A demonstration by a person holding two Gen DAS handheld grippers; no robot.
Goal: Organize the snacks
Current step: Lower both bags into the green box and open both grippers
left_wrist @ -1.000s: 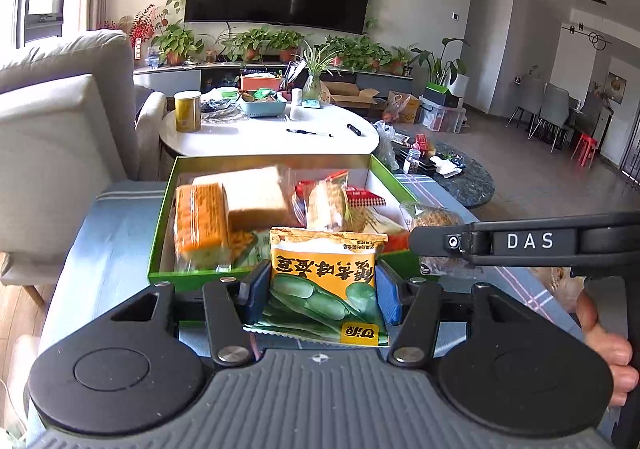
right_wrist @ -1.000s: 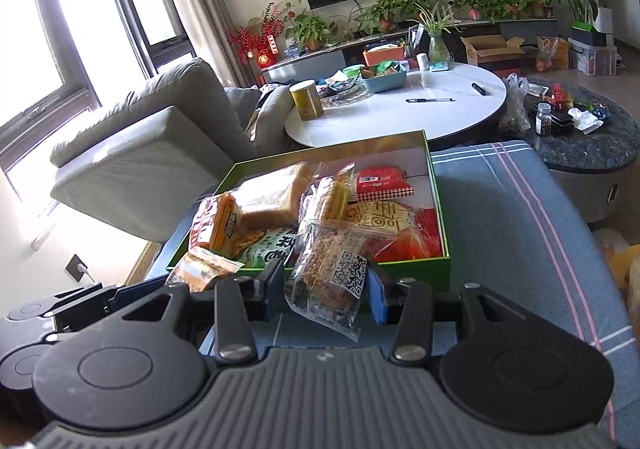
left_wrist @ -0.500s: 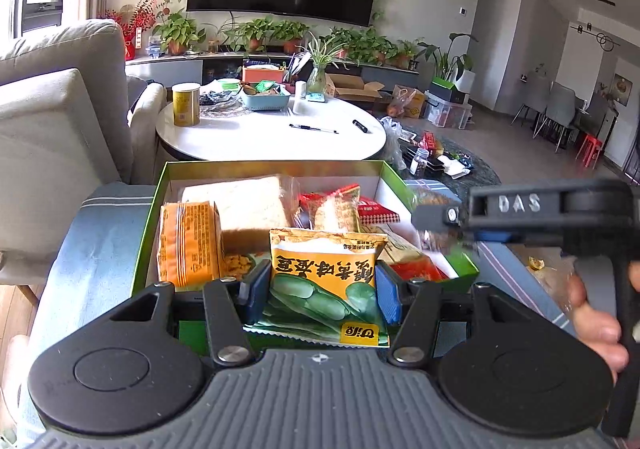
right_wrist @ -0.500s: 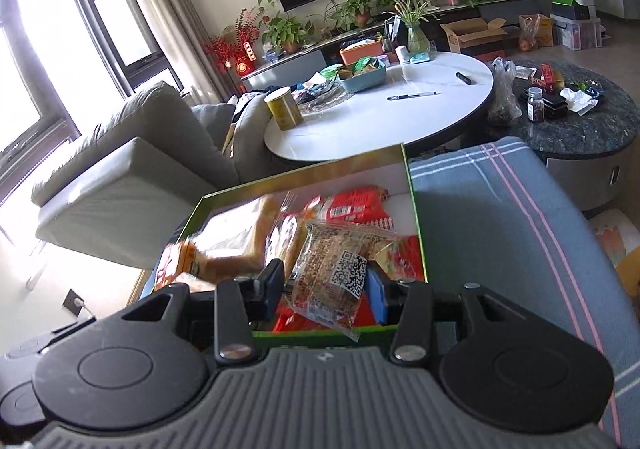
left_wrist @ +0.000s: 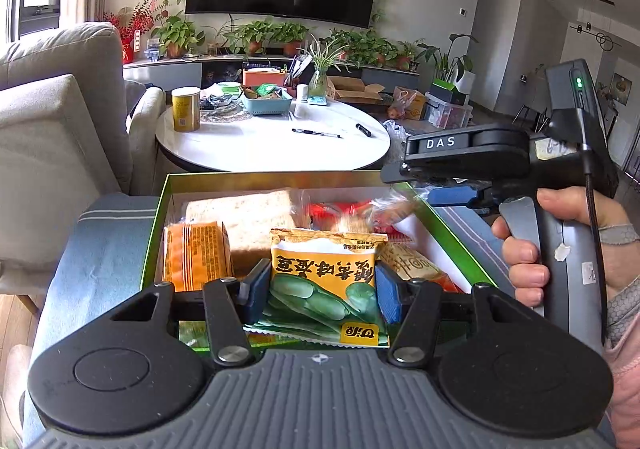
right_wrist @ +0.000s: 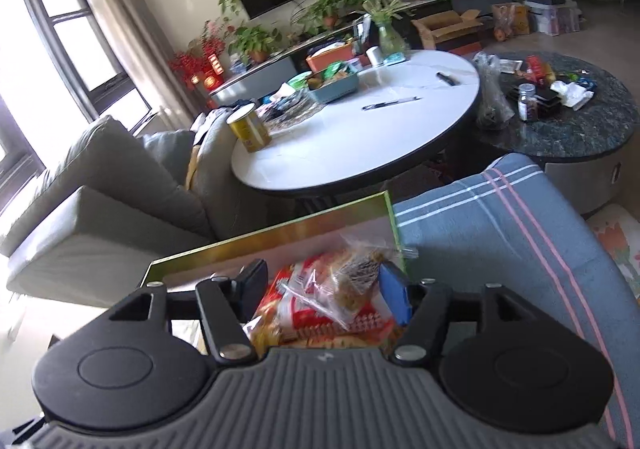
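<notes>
Green cardboard walls frame everything that matters: the box sits on a blue striped cover, straight ahead of both your tools, already holding a bread pack, an orange pack at its left side and red packs toward the right. Your left tool is clamped on the bean packet, gripping it by its two side edges so its long axis runs away from you, top seam pointing into the box; the packet hangs over the near wall, with the orange pack just to its left. Your right tool is over the box's far right corner, its jaws spread wider than the clear cookie bag, which touches only the blue right pad; I judge that bag released or nearly so, resting on the red packs. So the left tool is the one with work left: the free spot looks to lie just ahead and below, between the orange pack and the red ones.
</notes>
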